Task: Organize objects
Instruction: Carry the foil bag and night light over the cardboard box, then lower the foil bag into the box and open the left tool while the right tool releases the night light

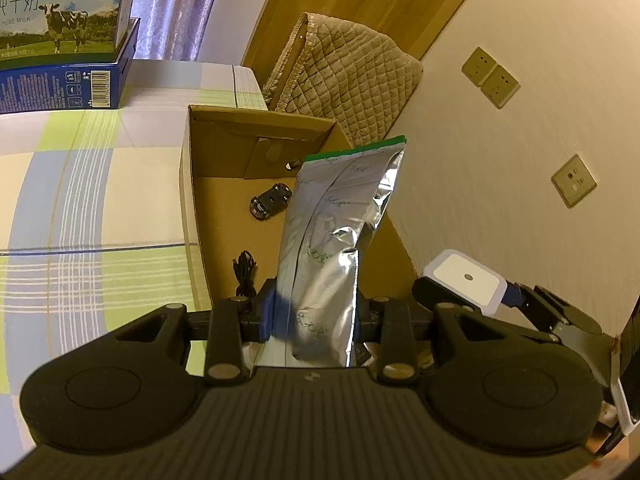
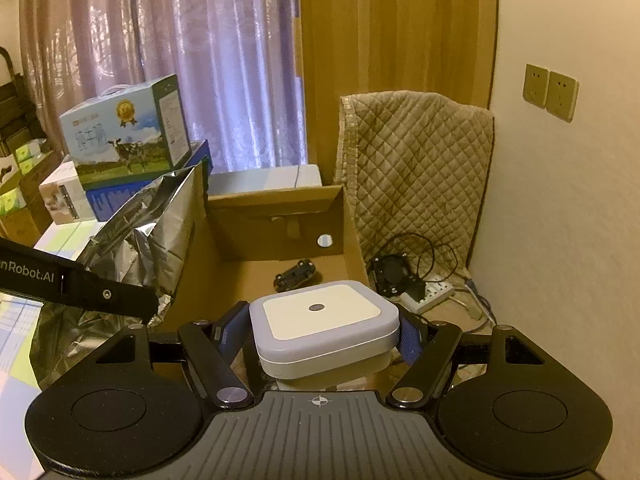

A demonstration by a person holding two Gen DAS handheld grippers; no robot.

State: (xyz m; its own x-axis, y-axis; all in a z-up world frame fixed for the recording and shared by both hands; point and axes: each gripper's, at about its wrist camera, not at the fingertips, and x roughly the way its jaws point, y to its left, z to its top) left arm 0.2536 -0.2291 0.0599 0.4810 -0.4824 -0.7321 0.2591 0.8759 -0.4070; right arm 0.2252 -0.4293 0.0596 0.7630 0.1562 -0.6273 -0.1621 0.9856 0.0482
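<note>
My left gripper (image 1: 314,314) is shut on a tall silver foil bag (image 1: 336,240) with a green top strip, held upright over the open cardboard box (image 1: 192,184). In the right wrist view the same foil bag (image 2: 152,232) stands at the left, above the box's left wall. My right gripper (image 2: 326,332) is shut on a square white device (image 2: 324,328) with a small round button, held above the cardboard box (image 2: 348,232). That white device (image 1: 464,280) also shows at the right of the left wrist view. Inside the box lie a small black clip-like object (image 1: 270,202) and a coiled black cable (image 1: 245,274).
The box sits on a plaid bedspread (image 1: 80,200). Milk cartons (image 2: 128,140) are stacked on the bed's far side by a curtain (image 2: 200,60). A quilted cover (image 2: 416,176) leans in the corner, with a power strip and cables (image 2: 432,288) below. Wall sockets (image 1: 492,76) are at the right.
</note>
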